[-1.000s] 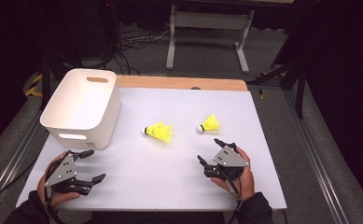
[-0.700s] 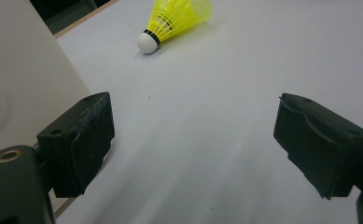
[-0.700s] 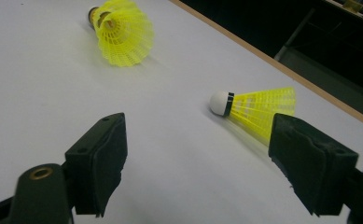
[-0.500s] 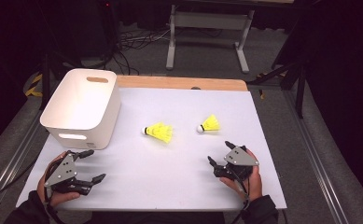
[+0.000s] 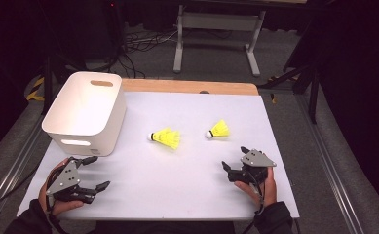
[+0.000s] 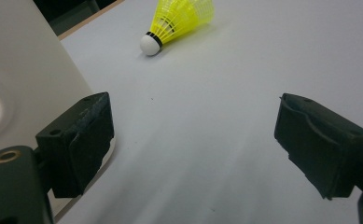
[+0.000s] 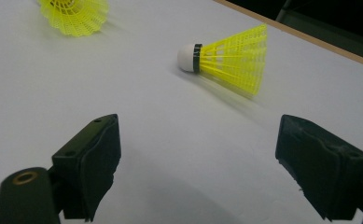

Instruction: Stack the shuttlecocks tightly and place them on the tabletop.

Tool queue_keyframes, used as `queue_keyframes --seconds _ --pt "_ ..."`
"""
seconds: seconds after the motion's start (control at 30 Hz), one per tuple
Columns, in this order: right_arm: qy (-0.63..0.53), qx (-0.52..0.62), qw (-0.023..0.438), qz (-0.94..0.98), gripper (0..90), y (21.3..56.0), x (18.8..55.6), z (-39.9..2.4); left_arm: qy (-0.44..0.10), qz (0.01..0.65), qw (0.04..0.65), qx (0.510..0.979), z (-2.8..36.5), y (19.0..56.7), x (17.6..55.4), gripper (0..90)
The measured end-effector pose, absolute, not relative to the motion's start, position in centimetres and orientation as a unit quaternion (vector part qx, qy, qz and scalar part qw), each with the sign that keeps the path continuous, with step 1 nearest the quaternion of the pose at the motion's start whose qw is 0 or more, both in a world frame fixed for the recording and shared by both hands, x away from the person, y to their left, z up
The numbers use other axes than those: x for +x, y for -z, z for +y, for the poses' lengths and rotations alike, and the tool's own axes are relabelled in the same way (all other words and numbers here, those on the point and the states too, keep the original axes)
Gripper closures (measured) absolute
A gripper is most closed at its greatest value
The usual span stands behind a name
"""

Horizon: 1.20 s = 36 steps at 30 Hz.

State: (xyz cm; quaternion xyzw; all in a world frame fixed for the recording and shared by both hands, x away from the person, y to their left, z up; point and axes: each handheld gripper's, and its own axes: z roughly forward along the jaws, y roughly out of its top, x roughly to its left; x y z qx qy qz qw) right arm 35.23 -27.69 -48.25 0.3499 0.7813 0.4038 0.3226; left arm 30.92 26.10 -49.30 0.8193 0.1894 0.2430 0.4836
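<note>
Two yellow shuttlecocks [image 5: 165, 138] [image 5: 218, 130], one white bin [image 5: 86, 112], two grippers [image 5: 93, 172] [image 5: 235, 159]

1. Bare table [image 5: 187, 190] between both grippers; free passage.
2. Bin [image 5: 87, 114] stands at the left rear, walling that side.
3. Two shuttlecocks [image 5: 166, 137] [image 5: 218, 130] lie mid-table, a gap between them.

Two yellow shuttlecocks [image 5: 166, 138] [image 5: 218, 130] with white, black-banded tips; white bin [image 5: 85, 112].

White-topped table [image 5: 187, 195] with a wooden far edge; on it a white handled bin [image 5: 87, 114] at left and two yellow shuttlecocks [image 5: 166, 138] [image 5: 218, 130] lying mid-table, apart.
</note>
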Motion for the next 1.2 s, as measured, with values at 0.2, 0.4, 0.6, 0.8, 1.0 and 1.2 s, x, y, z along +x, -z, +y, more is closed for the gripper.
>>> queue_keyframes --seconds 0.2,0.4,0.6,0.8,1.0,1.2 --pt "-0.398 0.362 0.311 0.783 13.9 47.8 36.0 -27.8 -0.242 0.193 0.486 0.818 26.2 49.3 31.1 12.4" --pt "-0.399 0.366 0.313 0.78 15.2 46.6 37.3 -28.0 -0.243 0.192 0.488 0.816 26.1 49.3 31.0 12.4" --pt "-0.391 0.36 0.314 0.787 16.4 45.6 39.2 -27.6 -0.242 0.191 0.488 0.817 26.1 49.3 31.0 12.6" --pt "-0.397 0.372 0.292 0.787 16.8 44.8 41.8 -27.2 -0.24 0.191 0.489 0.817 26.1 49.3 31.0 12.6" --pt "-0.374 0.372 0.267 0.806 19.7 44.4 44.0 -26.1 -0.239 0.19 0.489 0.817 26.1 49.3 31.0 12.8" --pt "-0.369 0.385 0.249 0.809 21.2 44.5 45.9 -25.6 -0.239 0.189 0.489 0.817 26.1 49.3 31.0 12.8"
